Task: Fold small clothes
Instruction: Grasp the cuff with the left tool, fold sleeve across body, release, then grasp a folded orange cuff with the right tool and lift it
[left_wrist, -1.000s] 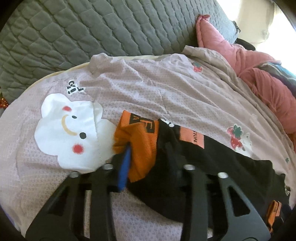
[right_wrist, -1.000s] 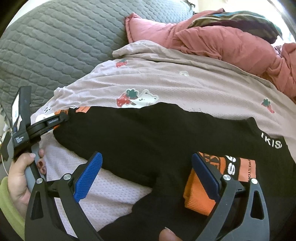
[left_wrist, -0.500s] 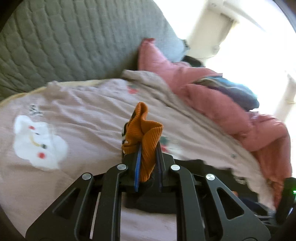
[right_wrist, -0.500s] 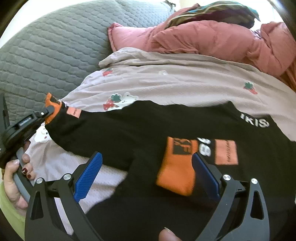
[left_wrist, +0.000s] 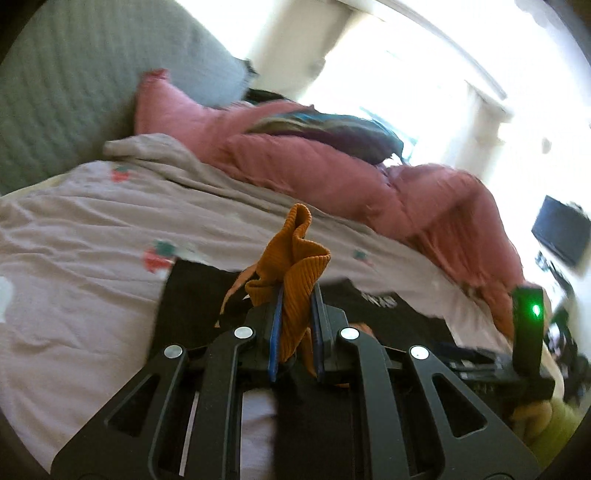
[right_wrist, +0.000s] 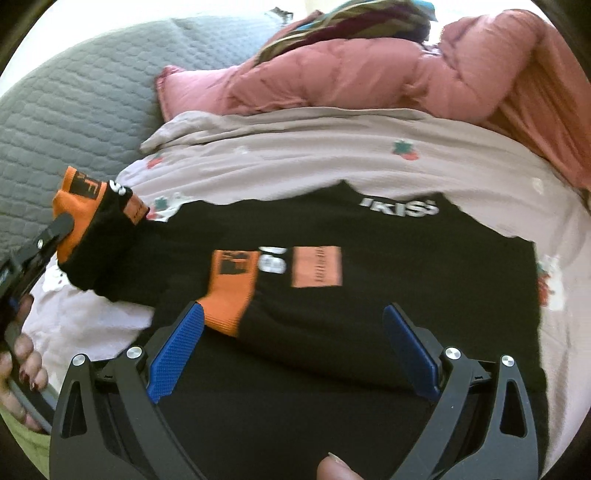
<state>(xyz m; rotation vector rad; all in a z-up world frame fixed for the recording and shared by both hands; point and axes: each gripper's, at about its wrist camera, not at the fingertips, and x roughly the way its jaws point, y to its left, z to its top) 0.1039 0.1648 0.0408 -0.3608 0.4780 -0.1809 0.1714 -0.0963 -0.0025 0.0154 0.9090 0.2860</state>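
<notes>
A small black shirt with orange cuffs lies on a pale pink bedsheet. My left gripper is shut on the orange cuff of one sleeve and holds it lifted above the shirt body; in the right wrist view that cuff is raised at the left. The other sleeve's orange cuff lies folded across the shirt. My right gripper is open and empty, low over the shirt's near part, its left pad next to that cuff.
A pink duvet and a dark patterned cloth are bunched at the far side of the bed. A grey quilted headboard stands at the left. The right gripper's body shows at the right of the left wrist view.
My left gripper closed on the orange cuff, lifted it and carried the sleeve toward the shirt body. The right gripper released the other cuff, which now lies folded across the shirt.
</notes>
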